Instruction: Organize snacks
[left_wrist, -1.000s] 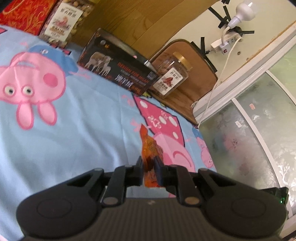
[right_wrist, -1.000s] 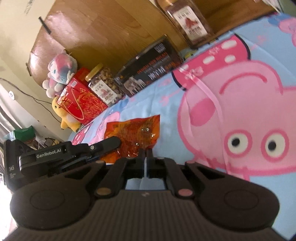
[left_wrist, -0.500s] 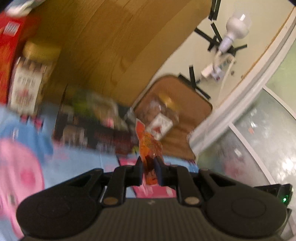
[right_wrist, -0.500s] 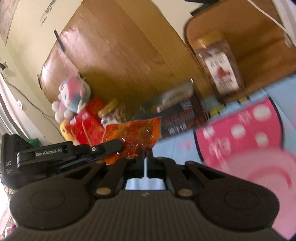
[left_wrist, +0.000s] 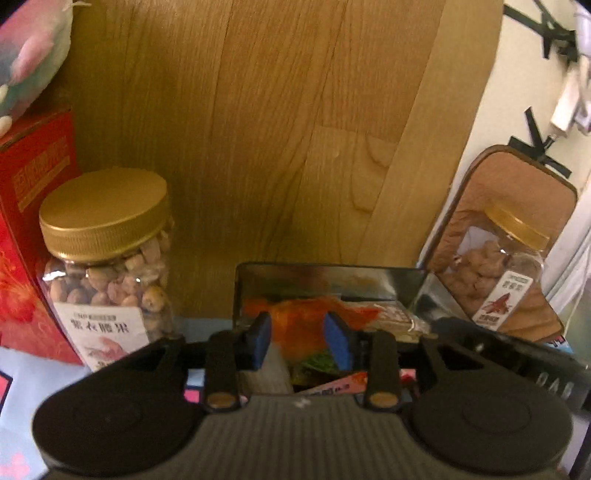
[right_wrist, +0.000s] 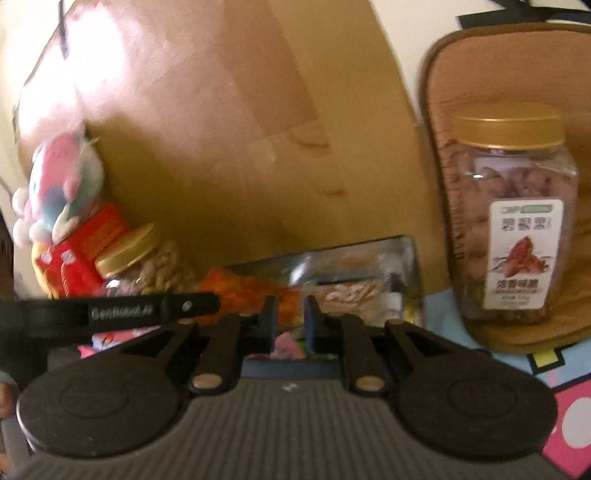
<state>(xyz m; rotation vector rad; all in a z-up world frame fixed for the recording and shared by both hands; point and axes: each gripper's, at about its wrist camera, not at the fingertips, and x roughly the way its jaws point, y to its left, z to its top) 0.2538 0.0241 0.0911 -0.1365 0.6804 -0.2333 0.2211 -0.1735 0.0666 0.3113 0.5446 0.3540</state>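
An orange snack packet (left_wrist: 354, 312) lies in the open black box (left_wrist: 332, 275) among other packets, at the foot of the wooden headboard. My left gripper (left_wrist: 297, 325) hangs just in front of the box. Its jaws are opening, and the blue pads (left_wrist: 260, 338) stand apart on either side of the packet without pressing it. In the right wrist view, my right gripper (right_wrist: 290, 310) is at the same box (right_wrist: 354, 262) with its jaws opening too. The orange packet (right_wrist: 236, 291) sits just beyond and left of its tips. The left gripper's finger (right_wrist: 147, 312) reaches in from the left.
A gold-lidded nut jar (left_wrist: 107, 266) and a red box (left_wrist: 29, 221) stand left of the black box. A second jar (right_wrist: 513, 229) stands right of it against a brown cushion (right_wrist: 436, 110). A plush toy (right_wrist: 62, 192) sits on the red box. The cartoon blanket (right_wrist: 569, 417) lies below.
Both grippers carried the orange packet from the blanket up to the black box by the headboard. Both sets of jaws have come apart and the packet is let go.
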